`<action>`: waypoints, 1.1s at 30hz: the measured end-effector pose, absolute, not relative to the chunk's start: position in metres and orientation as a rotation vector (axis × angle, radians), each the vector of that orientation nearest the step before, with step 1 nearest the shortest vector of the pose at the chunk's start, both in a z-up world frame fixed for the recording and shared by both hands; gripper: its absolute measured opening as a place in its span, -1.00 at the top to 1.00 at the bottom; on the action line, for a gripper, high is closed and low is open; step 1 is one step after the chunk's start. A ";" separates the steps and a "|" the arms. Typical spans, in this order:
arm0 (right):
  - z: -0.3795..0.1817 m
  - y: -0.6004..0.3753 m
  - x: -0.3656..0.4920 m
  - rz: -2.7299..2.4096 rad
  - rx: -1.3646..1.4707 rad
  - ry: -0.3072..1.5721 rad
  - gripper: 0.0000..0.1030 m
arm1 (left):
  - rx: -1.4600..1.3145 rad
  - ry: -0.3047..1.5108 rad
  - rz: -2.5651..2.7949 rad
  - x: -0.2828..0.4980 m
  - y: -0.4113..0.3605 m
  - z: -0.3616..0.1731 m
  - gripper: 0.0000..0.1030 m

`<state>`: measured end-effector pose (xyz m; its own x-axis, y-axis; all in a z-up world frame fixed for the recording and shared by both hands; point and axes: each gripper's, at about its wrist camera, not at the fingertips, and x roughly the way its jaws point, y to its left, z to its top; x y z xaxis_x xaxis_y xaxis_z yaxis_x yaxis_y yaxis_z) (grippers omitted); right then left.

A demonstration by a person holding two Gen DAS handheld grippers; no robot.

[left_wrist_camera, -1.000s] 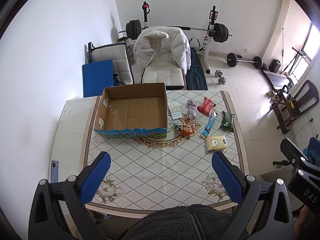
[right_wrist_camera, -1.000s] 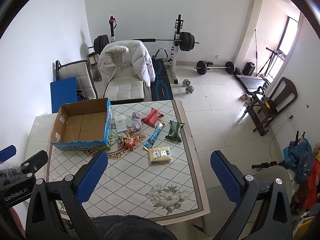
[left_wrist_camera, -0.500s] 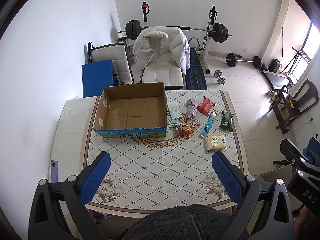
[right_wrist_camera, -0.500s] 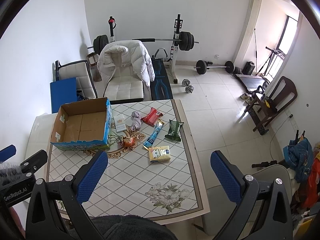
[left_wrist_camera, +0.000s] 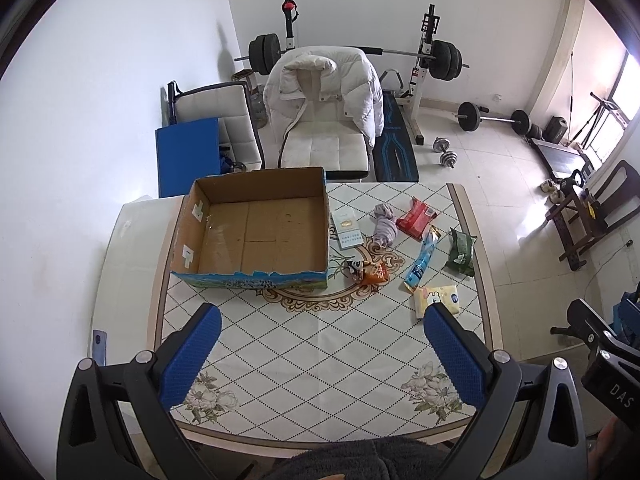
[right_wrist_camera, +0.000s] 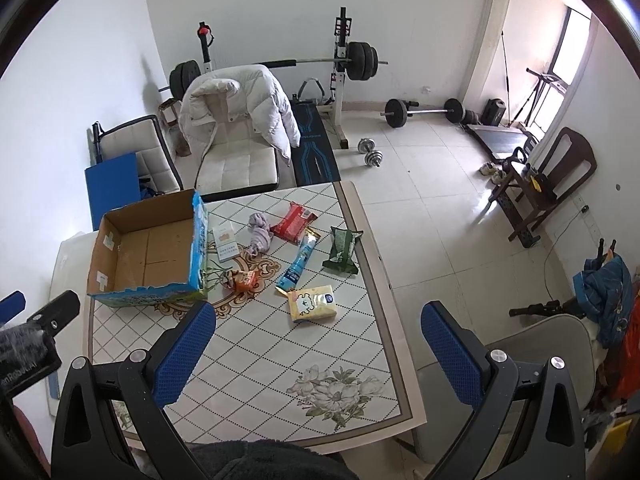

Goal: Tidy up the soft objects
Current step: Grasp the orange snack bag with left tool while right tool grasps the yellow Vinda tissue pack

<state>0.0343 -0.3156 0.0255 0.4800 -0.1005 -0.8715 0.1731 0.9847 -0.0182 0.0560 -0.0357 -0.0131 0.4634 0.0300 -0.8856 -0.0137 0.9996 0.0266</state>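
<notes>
An open, empty cardboard box (left_wrist_camera: 256, 232) (right_wrist_camera: 148, 256) stands at the table's far left. To its right lie a grey sock (left_wrist_camera: 385, 225) (right_wrist_camera: 260, 234), a red packet (left_wrist_camera: 416, 222) (right_wrist_camera: 293, 221), a green pack (left_wrist_camera: 460, 252) (right_wrist_camera: 341, 249), a blue tube (left_wrist_camera: 422, 262) (right_wrist_camera: 299, 261), a yellow tissue pack (left_wrist_camera: 436, 298) (right_wrist_camera: 312, 303), an orange snack bag (left_wrist_camera: 370, 272) (right_wrist_camera: 240, 279) and a white card box (left_wrist_camera: 347, 230) (right_wrist_camera: 225, 243). My left gripper (left_wrist_camera: 320, 354) and right gripper (right_wrist_camera: 318, 354) are both open and empty, high above the table's near edge.
The tiled table (left_wrist_camera: 312, 352) has a white chair with a puffy jacket (left_wrist_camera: 324, 92) behind it. A weight bench with a barbell (left_wrist_camera: 432, 56), dumbbells (left_wrist_camera: 446, 154) and a dark wooden chair (right_wrist_camera: 556, 184) stand on the floor beyond and to the right.
Both grippers drift slightly; the table and its objects look marginally closer. Nothing has been taken hold of or moved.
</notes>
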 end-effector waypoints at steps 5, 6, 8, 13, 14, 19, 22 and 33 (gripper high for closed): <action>-0.040 -0.352 0.092 -0.205 0.107 1.167 -1.00 | 0.039 1.215 -0.027 0.123 -0.058 -0.076 -1.00; -0.059 -0.359 0.106 -0.211 0.109 1.204 -1.00 | 0.057 1.247 -0.032 0.134 -0.065 -0.090 -1.00; -0.093 -0.371 0.128 -0.210 0.129 1.265 -1.00 | 0.084 1.299 -0.051 0.157 -0.080 -0.121 -1.00; -0.206 -0.396 0.172 -0.211 0.292 1.488 -1.00 | 0.179 1.411 -0.031 0.198 -0.112 -0.194 -1.00; -0.229 -0.399 0.178 -0.211 0.352 1.525 -1.00 | 0.188 1.425 -0.029 0.203 -0.116 -0.203 -1.00; -0.339 -0.402 0.186 -0.263 0.721 1.683 -0.99 | 0.251 1.483 0.022 0.218 -0.125 -0.247 -1.00; -0.382 -0.398 0.183 -0.315 0.908 1.718 -0.93 | 0.264 1.512 0.052 0.227 -0.121 -0.264 -1.00; -0.391 -0.365 0.205 -0.132 0.500 1.821 -0.30 | 0.246 1.676 -0.001 0.271 -0.127 -0.324 -1.00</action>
